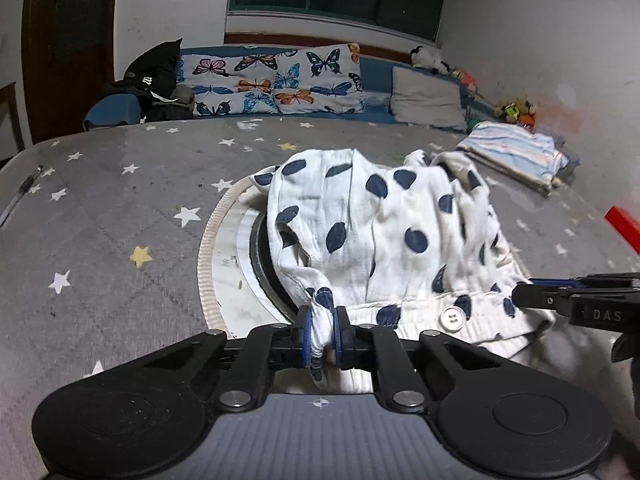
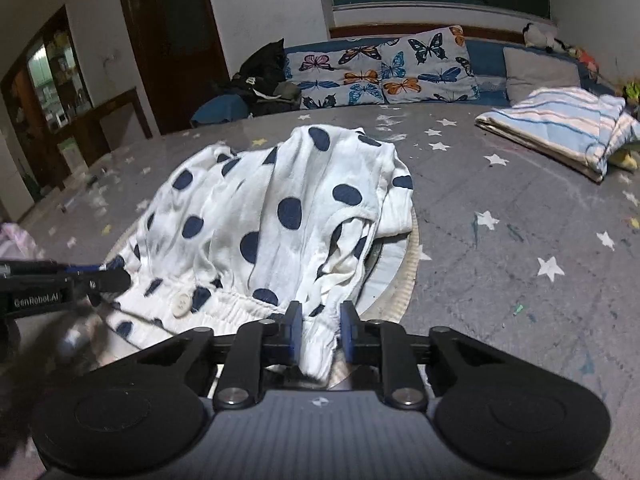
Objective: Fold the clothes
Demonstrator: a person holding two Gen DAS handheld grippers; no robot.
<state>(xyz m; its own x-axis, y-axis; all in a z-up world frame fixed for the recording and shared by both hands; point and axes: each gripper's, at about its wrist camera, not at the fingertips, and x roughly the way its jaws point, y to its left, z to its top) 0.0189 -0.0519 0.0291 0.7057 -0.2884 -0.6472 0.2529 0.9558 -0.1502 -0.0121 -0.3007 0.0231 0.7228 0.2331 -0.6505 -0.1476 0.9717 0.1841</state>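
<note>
Left gripper (image 1: 321, 330) clamped on bunched hem of dotted garment (image 1: 372, 232); right gripper (image 2: 321, 330) clamped on opposite corner of waistband. Garment draped over round disc (image 1: 228, 256) on star-print sheet (image 1: 120, 216), disc largely hidden. Button (image 1: 452, 315) seen on waistband. Striped folded cloth (image 2: 560, 128) well apart; butterfly pillows (image 1: 276, 80) behind. Red object (image 1: 622, 224) cut off at edge, unidentifiable.

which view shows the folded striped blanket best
The right wrist view: the striped blanket lies large and whole on the star-print cover, its folded layers visible. In the left wrist view it is smaller, near the right edge.
</note>
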